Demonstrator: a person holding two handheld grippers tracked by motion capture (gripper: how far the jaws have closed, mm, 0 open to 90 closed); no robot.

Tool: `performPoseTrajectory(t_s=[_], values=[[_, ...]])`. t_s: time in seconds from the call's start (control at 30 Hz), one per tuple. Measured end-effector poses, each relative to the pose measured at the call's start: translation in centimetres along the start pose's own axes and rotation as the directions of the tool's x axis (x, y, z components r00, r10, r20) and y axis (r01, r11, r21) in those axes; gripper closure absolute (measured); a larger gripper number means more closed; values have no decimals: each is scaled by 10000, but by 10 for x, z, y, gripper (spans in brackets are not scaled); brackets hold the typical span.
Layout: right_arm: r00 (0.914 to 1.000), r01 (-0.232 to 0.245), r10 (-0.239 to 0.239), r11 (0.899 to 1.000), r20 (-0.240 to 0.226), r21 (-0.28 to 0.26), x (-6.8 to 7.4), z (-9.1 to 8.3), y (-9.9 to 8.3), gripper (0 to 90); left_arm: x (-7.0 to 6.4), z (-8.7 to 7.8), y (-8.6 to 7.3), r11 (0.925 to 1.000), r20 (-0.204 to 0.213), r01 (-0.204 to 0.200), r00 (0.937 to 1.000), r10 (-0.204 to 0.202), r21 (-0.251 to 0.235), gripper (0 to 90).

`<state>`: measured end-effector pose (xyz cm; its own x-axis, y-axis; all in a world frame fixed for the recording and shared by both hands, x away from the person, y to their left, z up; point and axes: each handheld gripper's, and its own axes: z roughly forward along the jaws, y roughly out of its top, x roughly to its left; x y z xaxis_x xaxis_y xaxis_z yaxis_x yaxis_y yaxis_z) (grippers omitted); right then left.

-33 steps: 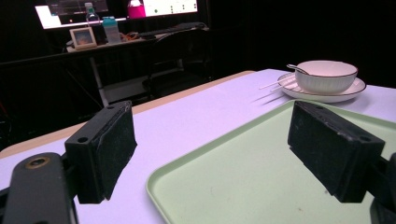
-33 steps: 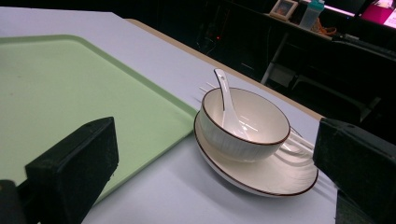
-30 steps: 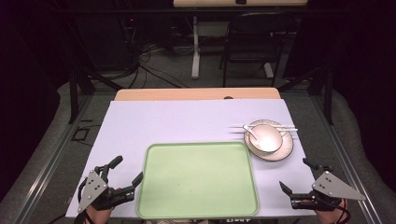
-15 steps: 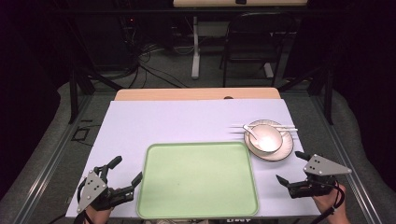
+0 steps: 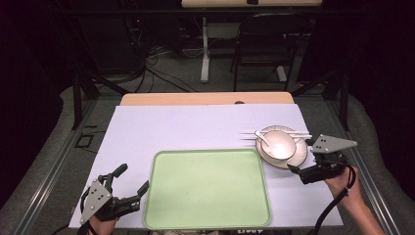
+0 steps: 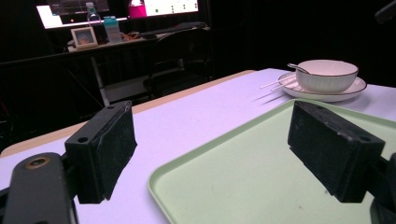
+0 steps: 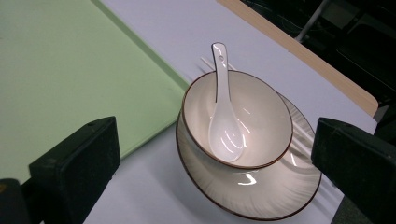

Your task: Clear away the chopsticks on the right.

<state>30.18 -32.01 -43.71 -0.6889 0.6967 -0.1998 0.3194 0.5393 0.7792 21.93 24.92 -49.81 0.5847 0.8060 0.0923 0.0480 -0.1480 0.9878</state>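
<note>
At the near edge, the left tool [image 5: 128,192] rests spread and empty beside the bare green tray [image 5: 208,188]. Farther off, the right tool [image 5: 299,171], jaws wide, nears the bowl [image 5: 278,145] with its spoon [image 7: 224,121], stacked on a plate [image 5: 298,155] on the surface [image 5: 195,127]; nothing looks loaded yet.

overhead view, two close views, shared bowl [image 5: 277,144]

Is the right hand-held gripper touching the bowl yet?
Apart. The right gripper view shows the right hand-held gripper open, its jaws wide on either side of the bowl, with table and plate visible between them.
</note>
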Motion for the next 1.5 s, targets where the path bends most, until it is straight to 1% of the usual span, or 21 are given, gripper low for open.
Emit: performPoseTrajectory(t_s=[0.13, 0.2, 0.27, 0.37, 0.63, 0.73, 0.8, 0.87, 0.97, 1.1, 1.13, 1.2, 1.23, 1.27, 1.3, 1.33, 1.37, 1.4, 1.43, 1.47, 1.5], values=[[9999, 107, -105, 9990, -39, 445, -13, 5, 14, 0, 0, 0, 0, 10000, 2, 10, 10000, -10, -12, 151], [9999, 150, -149, 9985, -22, 526, -15, 6, 17, 0, 0, 0, 0, 10000, 1, 15, 10000, -15, -15, 151], [9994, 351, -348, 9950, -43, 933, -24, 11, 30, 0, 0, 0, 0, 10000, 7, 3, 10000, -3, 0, 151], [9992, 390, -384, 9937, -82, 1050, -31, 15, 38, 0, 0, 0, 0, 10000, 11, 10, 10000, -10, -8, 151], [9992, 389, -373, 9826, -125, 1817, -65, 35, 65, 0, 0, 0, 0, 10000, -6, 32, 10000, -32, -19, 151], [9997, 231, -200, 9759, -168, 2171, -79, 44, 73, 0, 1, 0, 0, 10000, 5, 25, 10000, -25, -18, 151], [9996, 241, -192, 9664, -218, 2558, -91, 53, 79, 0, 1, 0, 0, 10000, 7, 39, 10000, -39, -26, 151], [9995, 234, -171, 9642, -264, 2641, -94, 55, 80, 0, 1, 0, 0, 10000, -1, 52, 10000, -52, -34, 151], [9995, 271, -202, 9519, -259, 3052, -103, 64, 84, 10, 1, 0, 0, 10000, 7, 58, 10000, -58, -34, 151], [9991, 384, -295, 9445, -321, 3263, -112, 74, 85, 87, 1, 0, 0, 10000, 8, 56, 10000, -56, -48, 151], [9986, 496, -394, 9367, -365, 3467, -115, 80, 85, 134, 1, 0, 0, 10000, 8, 50, 10000, -50, -46, 151], [9984, 520, -410, 9334, -383, 3549, -116, 82, 85, 140, 1, 0, 0, 10000, 9, 56, 10000, -56, -46, 151], [9983, 540, -414, 9266, -417, 3721, -118, 86, 85, 161, 1, 0, 0, 10000, 1, 74, 10000, -74, -45, 151], [9986, 516, -424, 9230, -325, 3812, -120, 90, 85, 226, 1, 0, 0, 10000, 14, 55, 10000, -55, -34, 151], [9983, 577, -487, 9179, -328, 3926, -122, 91, 86, 242, 1, 0, 0, 10000, 14, 55, 10000, -55, -34, 151], [9984, 555, -473, 9170, -305, 3950, -123, 94, 86, 253, 1, 0, 0, 10000, 9, 31, 10000, -31, -27, 151], [9982, 576, -455, 9124, -394, 4052, -124, 98, 85, 262, 1, 0, 0, 10000, 9, 31, 10000, -31, -27, 151], [9977, 641, -483, 9011, -477, 4289, -125, 101, 85, 262, 1, 0, 0, 10000, 3, 37, 10000, -37, -25, 151], [9972, 674, -465, 8938, -577, 4434, -127, 103, 84, 264, 1, 0, 0, 10000, 3, 22, 10000, -22, -37, 151], [9975, 515, -231, 8831, -663, 4664, -127, 107, 83, 270, 1, 0, 0, 10000, 2, 27, 10000, -27, -56, 151], [9973, 546, -244, 8738, -686, 4832, -128, 111, 81, 280, 1, 0, 0, 10000, 2, 27, 10000, -27, -56, 151]])
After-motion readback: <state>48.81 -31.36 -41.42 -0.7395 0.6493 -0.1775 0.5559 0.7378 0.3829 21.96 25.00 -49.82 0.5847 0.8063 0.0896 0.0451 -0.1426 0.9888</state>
